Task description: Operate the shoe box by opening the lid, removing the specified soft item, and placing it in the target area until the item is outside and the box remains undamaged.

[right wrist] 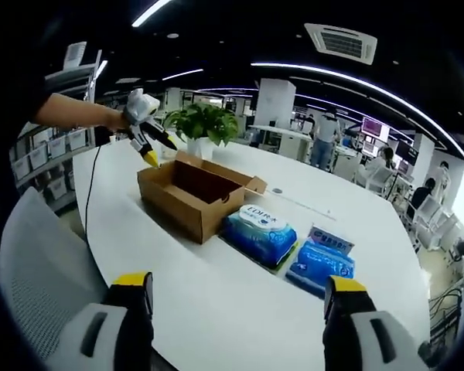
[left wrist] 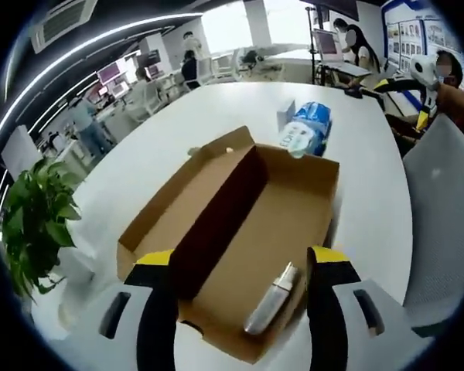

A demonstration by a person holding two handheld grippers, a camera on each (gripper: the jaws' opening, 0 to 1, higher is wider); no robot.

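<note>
A box sits on the table. A bottle lies inside it. Two packs lie just beside the box.

Bright ceiling strips, fisheye-warped edges

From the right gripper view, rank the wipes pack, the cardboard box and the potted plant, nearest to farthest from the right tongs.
1. Wipes pack, on the table just ahead, slightly right of centre.
2. Cardboard box, open, behind the pack to the left.
3. Potted plant, past the box at the table's far side.

The right tongs hang open, empty.
</note>
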